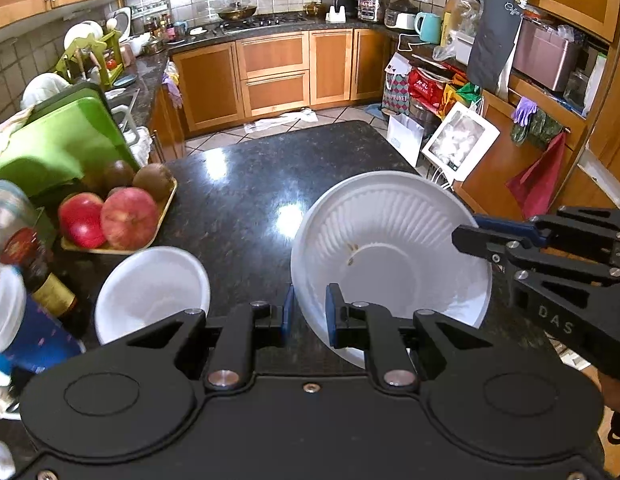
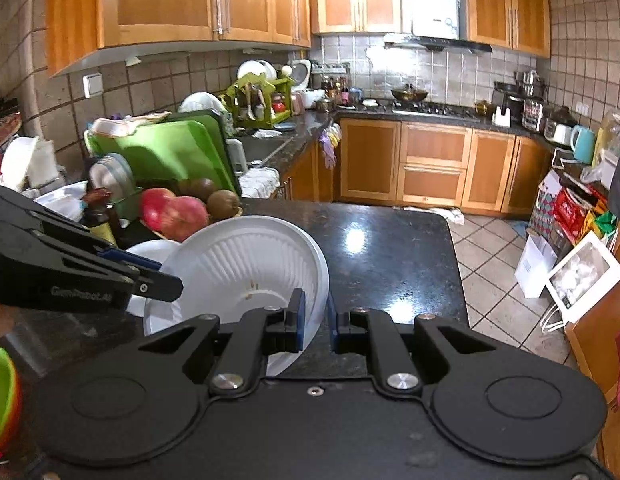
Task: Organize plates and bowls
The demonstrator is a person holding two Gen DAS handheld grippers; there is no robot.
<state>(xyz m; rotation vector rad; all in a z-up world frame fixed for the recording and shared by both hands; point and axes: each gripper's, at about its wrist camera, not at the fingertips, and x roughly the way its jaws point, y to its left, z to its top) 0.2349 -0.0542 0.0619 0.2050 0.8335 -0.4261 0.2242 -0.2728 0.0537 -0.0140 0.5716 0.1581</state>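
A large white ribbed bowl (image 1: pixel 390 256) is tilted above the dark granite counter (image 1: pixel 250 184). My left gripper (image 1: pixel 308 312) straddles its near-left rim, with a gap showing between the pads and the rim. My right gripper (image 1: pixel 466 232) pinches the bowl's right rim. In the right wrist view the right gripper (image 2: pixel 315 320) is closed on the rim of the same bowl (image 2: pixel 238 268), and the left gripper (image 2: pixel 166 276) sits at its left rim. A smaller white bowl (image 1: pixel 154 292) rests on the counter to the left; it also shows in the right wrist view (image 2: pixel 154 250).
A tray of apples and kiwis (image 1: pixel 118 216) sits at the counter's left. A wine bottle (image 1: pixel 38 276) and a blue container (image 1: pixel 42 344) stand at the near left. A green cutting board (image 1: pixel 58 148) leans behind them. A green bowl (image 2: pixel 2 396) shows at the far left.
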